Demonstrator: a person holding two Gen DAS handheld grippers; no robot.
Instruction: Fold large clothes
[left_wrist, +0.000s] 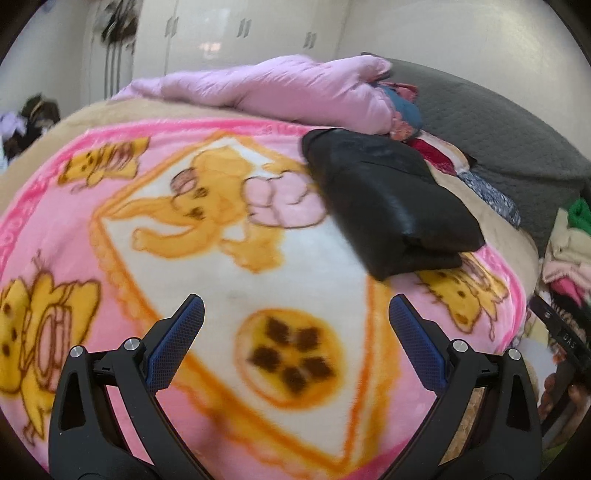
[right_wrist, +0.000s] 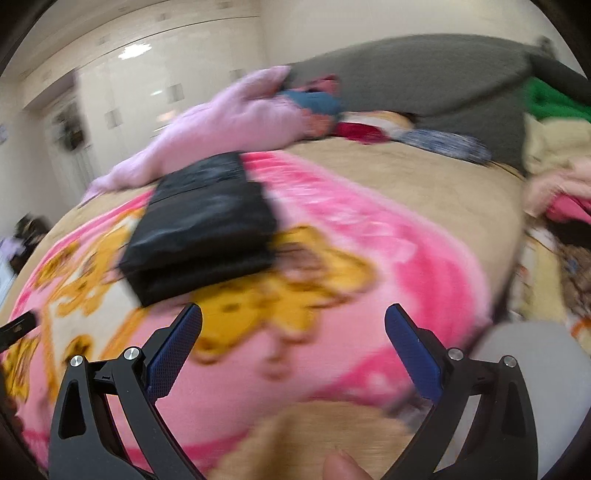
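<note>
Black garment (left_wrist: 388, 203), already folded into a thick rectangular bundle, resting on the pink cartoon blanket (left_wrist: 258, 258) spread over the bed (right_wrist: 424, 192); seemingly a finished piece, judging by its squared edges. Left claw (left_wrist: 295, 317) wide open, empty, hovering above the blanket just short of the bundle. Right claw (right_wrist: 293, 321) likewise spread and holding nothing, with the bundle ahead and to its left.

Possible trouble: brushing the bundle with a finger in passing, springing the stacked layers apart; slippery-looking fabric, so likely to slide. Snagging the plush blanket instead of a garment, dragging the bundle along with it.

Further out: pale pink quilted jacket (left_wrist: 288, 92) lying near the grey headboard (left_wrist: 498, 122), beyond the bundle. Heap of unfolded clothes (right_wrist: 554, 155) off to the right, crowding that edge of the bed. Both views motion-blurred, finer detail unreadable
</note>
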